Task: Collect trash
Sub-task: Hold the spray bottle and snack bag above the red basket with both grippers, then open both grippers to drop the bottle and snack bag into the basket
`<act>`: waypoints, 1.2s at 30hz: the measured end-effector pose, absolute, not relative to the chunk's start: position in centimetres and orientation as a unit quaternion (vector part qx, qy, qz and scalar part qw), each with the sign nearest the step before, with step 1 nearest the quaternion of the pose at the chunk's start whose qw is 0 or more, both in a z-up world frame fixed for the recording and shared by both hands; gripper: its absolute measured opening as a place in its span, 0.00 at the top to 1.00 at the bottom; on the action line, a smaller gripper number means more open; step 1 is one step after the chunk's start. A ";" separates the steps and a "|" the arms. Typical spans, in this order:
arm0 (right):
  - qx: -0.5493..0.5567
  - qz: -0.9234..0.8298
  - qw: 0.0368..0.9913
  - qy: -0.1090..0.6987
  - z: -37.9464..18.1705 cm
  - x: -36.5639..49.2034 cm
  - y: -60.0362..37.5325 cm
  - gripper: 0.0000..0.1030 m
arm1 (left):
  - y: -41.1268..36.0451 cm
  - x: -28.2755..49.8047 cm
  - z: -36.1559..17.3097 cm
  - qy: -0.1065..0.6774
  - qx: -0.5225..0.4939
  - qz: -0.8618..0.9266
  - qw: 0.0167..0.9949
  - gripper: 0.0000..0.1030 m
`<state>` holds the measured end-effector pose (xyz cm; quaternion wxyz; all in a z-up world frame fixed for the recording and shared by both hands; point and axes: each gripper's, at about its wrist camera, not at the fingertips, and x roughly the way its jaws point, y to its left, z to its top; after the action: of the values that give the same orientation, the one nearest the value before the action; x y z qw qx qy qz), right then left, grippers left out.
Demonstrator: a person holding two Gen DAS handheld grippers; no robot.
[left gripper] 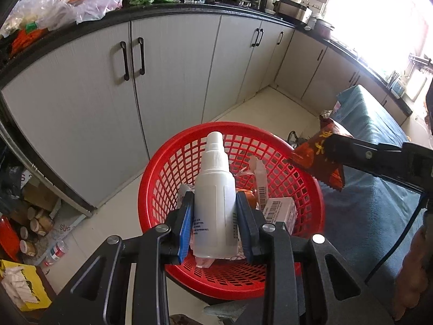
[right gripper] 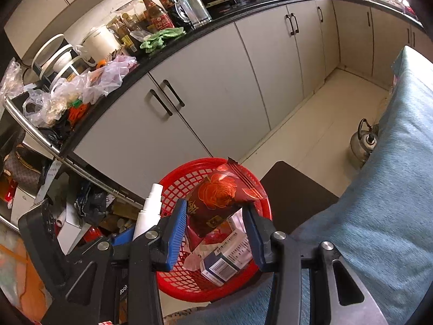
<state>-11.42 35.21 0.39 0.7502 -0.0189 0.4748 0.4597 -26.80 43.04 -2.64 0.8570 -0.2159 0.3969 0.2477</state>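
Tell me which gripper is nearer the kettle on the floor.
Right. The right gripper, holding a red snack packet over the basket, sits on the kettle's side. The left gripper, holding a white spray bottle, is on the basket's far side.

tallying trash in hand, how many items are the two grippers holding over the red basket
2: a white spray bottle in the left gripper, and a red snack packet in the right gripper, both above the basket.

Both grippers, left (left gripper: 215,216) and right (right gripper: 217,233), tilt downward, fingers (left gripper: 186,224) clamped.
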 end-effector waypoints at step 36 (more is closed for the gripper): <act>-0.004 0.425 0.805 0.414 4.0 -16.0 25.7 0.42 | 36.9 -31.1 4.2 0.305 -0.160 0.320 0.883 0.17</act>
<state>-16.01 25.68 4.04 0.8049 -0.0042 0.4137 0.4254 -31.08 36.88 4.24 0.8826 -0.1601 0.3047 0.3201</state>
